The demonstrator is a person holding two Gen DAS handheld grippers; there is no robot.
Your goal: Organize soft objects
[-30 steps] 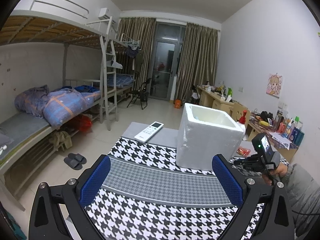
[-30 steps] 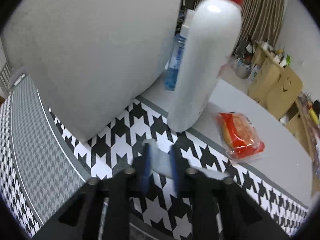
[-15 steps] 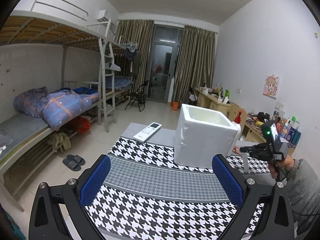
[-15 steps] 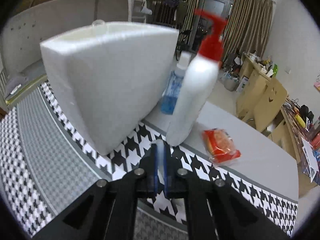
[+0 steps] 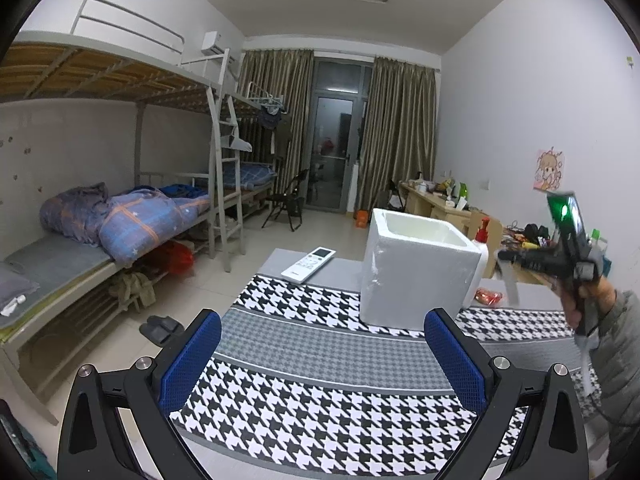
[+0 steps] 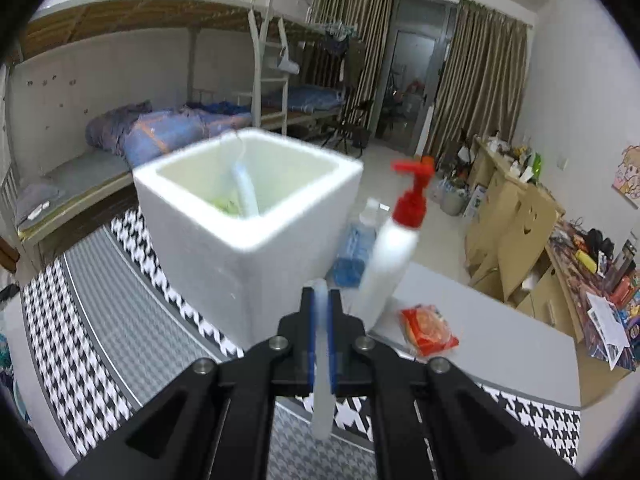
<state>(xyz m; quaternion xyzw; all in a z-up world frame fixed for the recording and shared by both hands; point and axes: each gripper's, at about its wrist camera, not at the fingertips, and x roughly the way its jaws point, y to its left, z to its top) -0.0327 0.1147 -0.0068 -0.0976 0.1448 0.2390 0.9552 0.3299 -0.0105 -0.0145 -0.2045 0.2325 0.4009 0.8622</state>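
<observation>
Tube [image 6: 322, 364] of pale soft plastic sits pinched flat between my right gripper [image 6: 320, 320] fingers, raised near the foam box [image 6: 248, 240] and just short of its rim — held by the middle so its ends droop free, I'd judge, ready to carry over the opening. Inside the box a similar pale tube leans on the far wall above something green. Beside the box stand a red-capped pump bottle [image 6: 394, 248] and a blue bottle [image 6: 356, 248]; a red packet [image 6: 428, 330] lies nearby. My left gripper [image 5: 320, 356] hangs spread wide and empty, nearer me than the box — waiting
</observation>
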